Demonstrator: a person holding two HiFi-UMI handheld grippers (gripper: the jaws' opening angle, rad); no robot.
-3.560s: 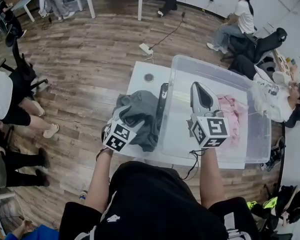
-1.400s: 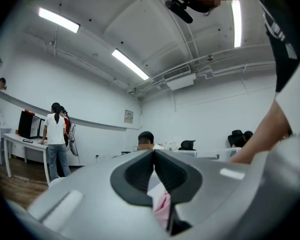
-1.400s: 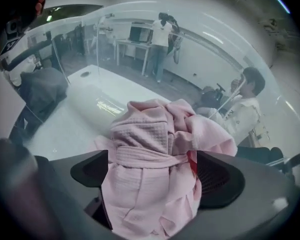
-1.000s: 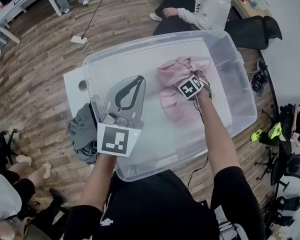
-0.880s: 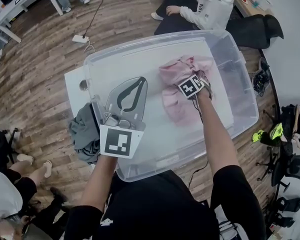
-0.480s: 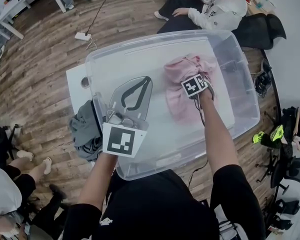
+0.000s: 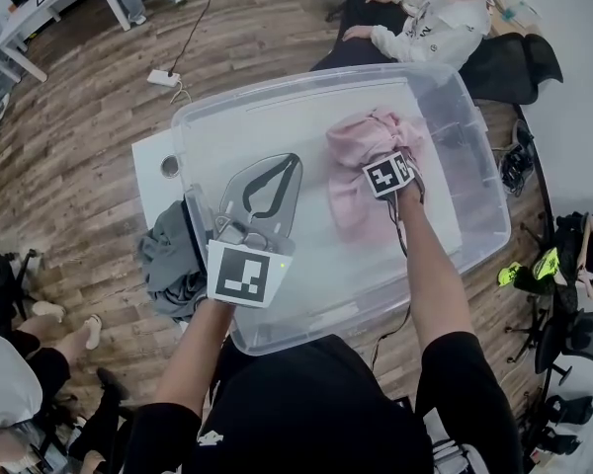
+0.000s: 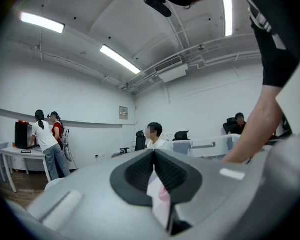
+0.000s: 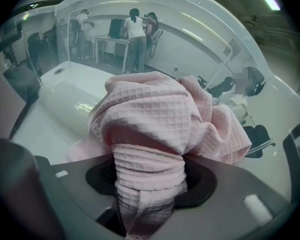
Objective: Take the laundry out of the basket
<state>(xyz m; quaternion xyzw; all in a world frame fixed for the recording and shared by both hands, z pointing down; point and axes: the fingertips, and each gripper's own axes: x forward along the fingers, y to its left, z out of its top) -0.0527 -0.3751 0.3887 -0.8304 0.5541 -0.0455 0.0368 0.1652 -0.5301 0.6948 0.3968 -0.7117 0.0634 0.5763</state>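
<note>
– Looking down from the head view, where's the laundry?
– A pink cloth (image 7: 351, 156) lies bunched toward the far right corner of the clear basket (image 7: 306, 87); the right gripper (image 7: 383, 166) is down in it; the left gripper (image 7: 274, 166) hovers over the basket's near left corner; a grey garment (image 7: 168, 265) lies at the table's (image 7: 150, 166) left edge, outside the basket.
– Left gripper view?
– Jaws pressed together.
– Right gripper view?
– Jaws have just been closing; they pinch a fold of the pink cloth.

Pink waffle-weave cloth (image 9: 150, 114), clear glossy plastic basket (image 7: 296, 89), wood-grain floor (image 7: 89, 136)
</note>
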